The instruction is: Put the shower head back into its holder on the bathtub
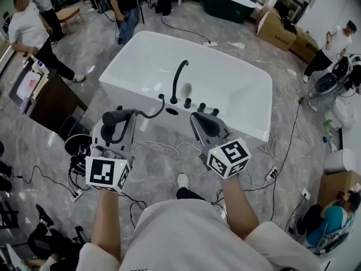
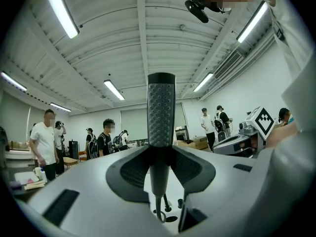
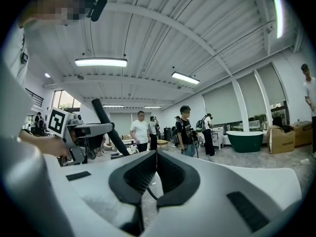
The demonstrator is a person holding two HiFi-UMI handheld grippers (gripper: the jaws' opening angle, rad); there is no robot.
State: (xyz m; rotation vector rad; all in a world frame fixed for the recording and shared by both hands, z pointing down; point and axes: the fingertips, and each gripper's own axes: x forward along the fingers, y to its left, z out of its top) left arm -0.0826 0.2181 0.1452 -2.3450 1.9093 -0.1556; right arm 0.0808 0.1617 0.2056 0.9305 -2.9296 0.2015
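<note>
Head view: white bathtub [image 1: 141,38] fills the centre of the frame. We see nothing loose in its basin. On its near deck stand a dark spout [image 1: 179,78] and a row of knobs [image 1: 201,106]. Left gripper [image 1: 119,120], lower left, is clamped on the shower head [image 1: 115,117], which is held just short of the near deck, not on it. Its long axis runs left to right in the frame, with the thick end at left. From the right end the hose [image 1: 155,110] curves to the deck. Right gripper [image 1: 198,118], right of centre, holds nothing.

Left gripper view: shower head [image 2: 161,112] stands upright at frame centre with its dotted grey face toward the camera. The left gripper [image 2: 160,169] presses on its neck from both sides. The hose [image 2: 159,214] leaves at the bottom.

Right gripper view: right gripper [image 3: 155,167] has its jaws drawn together with nothing between them. At left, we see the shower head [image 3: 109,127] as a dark bar slanting from upper left to lower right, with the left gripper [image 3: 81,132] around it. A green tub [image 3: 245,141] sits at far right; we cannot tell its contents.
</note>
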